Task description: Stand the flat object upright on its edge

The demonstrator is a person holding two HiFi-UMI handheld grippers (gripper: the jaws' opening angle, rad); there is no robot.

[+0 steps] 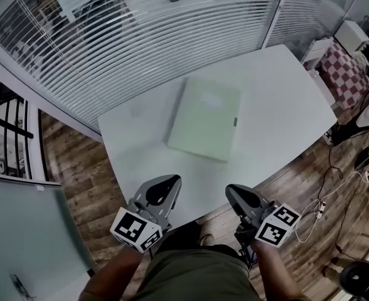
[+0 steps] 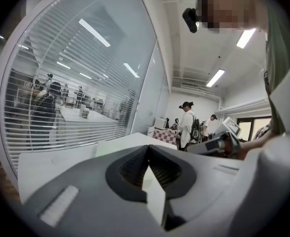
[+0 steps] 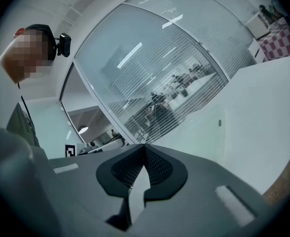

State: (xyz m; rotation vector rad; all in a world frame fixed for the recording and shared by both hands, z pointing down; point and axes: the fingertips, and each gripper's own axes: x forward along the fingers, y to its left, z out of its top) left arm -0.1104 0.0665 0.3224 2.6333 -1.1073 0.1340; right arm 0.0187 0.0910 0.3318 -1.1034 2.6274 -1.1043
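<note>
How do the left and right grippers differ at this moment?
The left gripper hangs over the table's near corner; the right gripper hangs mostly over the floor beside it. The left points right toward the green flat object, the right points left. Both are shut, empty and short of it.

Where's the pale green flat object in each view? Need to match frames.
Head view: flat object lies mid-frame, centre of the white table.
Left gripper view: thin pale slab just left of centre, below the middle.
Right gripper view: right of centre, below the middle.
Shared landmark: slatted blinds behind the table.
</note>
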